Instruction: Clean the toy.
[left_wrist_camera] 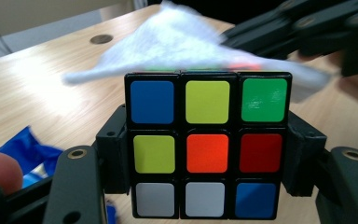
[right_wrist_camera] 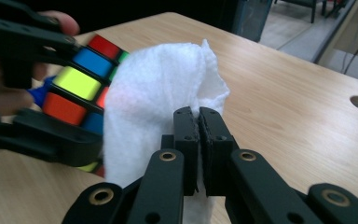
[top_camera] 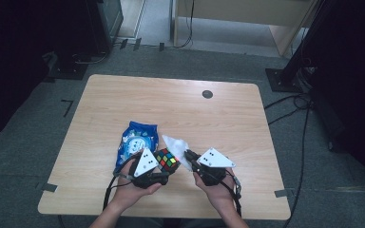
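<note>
Two claws busy near surface's near edge: left claw (left_wrist_camera: 207, 154) clamped on Rubik's cube (left_wrist_camera: 207, 144), right claw (right_wrist_camera: 198, 126) pinching white wipe (right_wrist_camera: 154, 102). Hold cube steady, rub wipe flat across its face.

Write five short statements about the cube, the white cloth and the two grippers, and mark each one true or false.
1. The left gripper clamps the puzzle cube between its jaws. True.
2. The right gripper stands open with nothing in it. False: its jaws are shut on the white cloth.
3. The white cloth rests against the puzzle cube. True.
4. The blue snack bag lies at the far right of the table. False: it lies left of the cube, by the left gripper.
5. The centre sticker of the cube face toward the left gripper's camera is green. False: it is orange.
</note>
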A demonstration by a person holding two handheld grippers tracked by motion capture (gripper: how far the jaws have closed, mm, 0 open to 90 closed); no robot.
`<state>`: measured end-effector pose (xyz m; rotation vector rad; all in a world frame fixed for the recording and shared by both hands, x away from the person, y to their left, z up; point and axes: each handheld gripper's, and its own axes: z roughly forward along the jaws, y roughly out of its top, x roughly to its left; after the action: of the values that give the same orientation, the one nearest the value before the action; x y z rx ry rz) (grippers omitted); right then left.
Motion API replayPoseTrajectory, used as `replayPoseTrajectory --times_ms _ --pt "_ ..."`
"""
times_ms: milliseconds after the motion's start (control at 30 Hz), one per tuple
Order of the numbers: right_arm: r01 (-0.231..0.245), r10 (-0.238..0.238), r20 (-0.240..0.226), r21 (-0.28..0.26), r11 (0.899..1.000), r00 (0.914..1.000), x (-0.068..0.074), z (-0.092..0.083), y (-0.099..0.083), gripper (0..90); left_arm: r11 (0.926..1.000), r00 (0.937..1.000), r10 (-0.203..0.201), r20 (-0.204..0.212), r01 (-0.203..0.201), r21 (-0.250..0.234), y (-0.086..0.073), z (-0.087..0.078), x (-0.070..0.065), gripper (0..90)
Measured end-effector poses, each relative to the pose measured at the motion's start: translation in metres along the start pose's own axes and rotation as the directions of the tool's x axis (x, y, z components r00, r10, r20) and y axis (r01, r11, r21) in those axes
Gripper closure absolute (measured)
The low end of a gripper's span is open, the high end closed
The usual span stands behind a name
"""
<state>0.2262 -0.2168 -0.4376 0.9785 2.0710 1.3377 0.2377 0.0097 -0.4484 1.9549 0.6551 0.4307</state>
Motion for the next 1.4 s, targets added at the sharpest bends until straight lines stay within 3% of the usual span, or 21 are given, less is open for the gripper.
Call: replayPoseTrajectory --times_ms 200,267,400,600,767,867,900,933,967,1133,1200,1333,1400 --pt "0.046 -0.051 -0.104 -0.054 0.997 0.9932 0.018 -0.005 0.009 87.9 0.9992 0.9995 0.031 -0.005 -0.031 0.026 -0.002 0.006 -0.006 34.2" --pt "0.060 -0.067 -0.118 -0.068 0.996 0.9907 0.024 -0.006 0.011 87.9 0.9982 0.9988 0.049 0.008 -0.049 0.034 -0.003 0.008 -0.013 34.2" --pt "0.041 -0.052 -0.131 -0.081 0.996 0.9900 0.023 -0.005 0.012 87.9 0.9981 0.9983 0.054 0.021 -0.055 0.030 -0.002 0.008 -0.015 34.2" --pt "0.022 -0.024 -0.057 -0.034 0.999 0.9981 0.007 0.001 0.004 87.9 0.9991 0.9986 0.040 0.034 -0.040 0.014 -0.001 0.006 -0.014 34.2" --pt "-0.012 0.010 0.023 0.071 0.997 0.9997 -0.015 0.012 -0.013 88.0 0.9998 0.9994 0.012 0.032 -0.011 -0.016 0.000 0.002 -0.007 34.2" --pt "-0.043 0.037 0.062 0.101 0.994 0.9974 -0.027 0.014 -0.020 88.0 0.9998 0.9998 0.005 0.020 -0.004 -0.018 0.000 0.000 -0.004 34.2" --pt "-0.070 0.057 0.110 0.119 0.990 0.9923 -0.039 0.013 -0.025 88.1 0.9998 0.9998 -0.008 0.016 0.009 -0.019 -0.001 -0.001 0.000 34.2" --pt "-0.070 0.057 0.110 0.119 0.990 0.9923 -0.039 0.013 -0.025 88.1 0.9998 0.9998 -0.008 0.016 0.009 -0.019 -0.001 -0.001 0.000 34.2" --pt "-0.077 0.055 0.153 0.137 0.988 0.9867 -0.048 0.012 -0.029 87.9 0.9994 0.9997 -0.023 0.009 0.024 -0.024 -0.001 -0.001 0.003 34.2" --pt "-0.120 0.089 0.192 0.155 0.981 0.9773 -0.060 0.010 -0.035 83.1 0.9991 0.9995 -0.033 0.001 0.033 -0.028 -0.002 -0.001 0.005 34.2" --pt "-0.159 0.140 0.168 0.110 0.981 0.9759 -0.059 0.006 -0.030 74.4 0.9991 0.9995 -0.032 -0.003 0.032 -0.029 -0.003 -0.001 0.006 34.2" --pt "-0.197 0.195 0.064 0.023 0.980 0.9787 -0.047 -0.001 -0.015 60.2 0.9994 0.9995 -0.028 -0.010 0.028 -0.021 -0.005 0.002 0.006 34.2" --pt "-0.264 0.263 -0.051 -0.008 0.965 0.9635 -0.040 -0.004 -0.007 52.7 0.9996 0.9996 -0.024 -0.017 0.023 -0.018 -0.006 0.003 0.005 34.2"
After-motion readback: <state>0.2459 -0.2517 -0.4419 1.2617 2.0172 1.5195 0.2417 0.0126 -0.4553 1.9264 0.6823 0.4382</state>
